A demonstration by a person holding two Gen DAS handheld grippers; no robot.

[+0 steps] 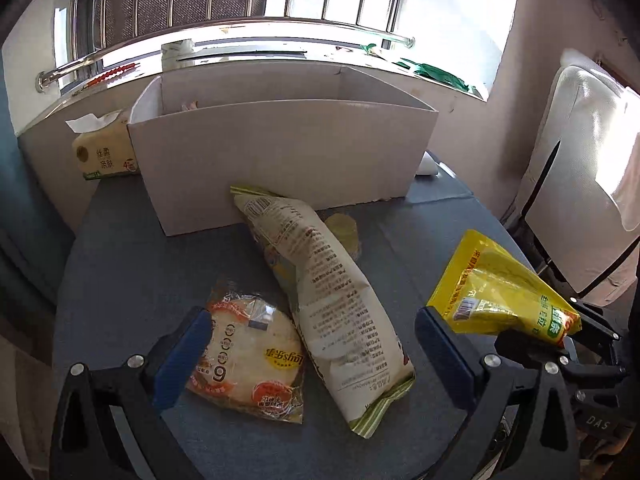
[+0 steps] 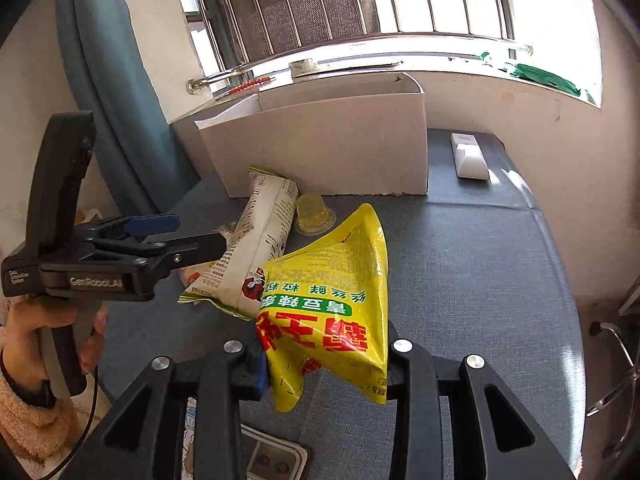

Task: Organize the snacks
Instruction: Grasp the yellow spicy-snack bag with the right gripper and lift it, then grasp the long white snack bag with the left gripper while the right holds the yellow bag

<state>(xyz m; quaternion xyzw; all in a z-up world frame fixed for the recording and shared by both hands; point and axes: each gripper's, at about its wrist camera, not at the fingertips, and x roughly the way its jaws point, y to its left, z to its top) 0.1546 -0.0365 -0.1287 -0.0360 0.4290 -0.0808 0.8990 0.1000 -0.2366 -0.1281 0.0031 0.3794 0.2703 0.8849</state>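
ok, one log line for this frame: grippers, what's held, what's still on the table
right gripper: shut on yellow bag, lifted | left gripper: open over round snack pack | on table: long white bag, jelly cup | box: behind

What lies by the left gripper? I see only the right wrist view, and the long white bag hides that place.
Observer: A round Lay's packet lies flat on the table, against the long white bag.
Operator: Is the left gripper open?
Observer: Yes, the left gripper stands wide open and holds nothing.
Operator: Is anything left of the cardboard box?
Observer: A tissue pack stands beside the cardboard box, on its left.
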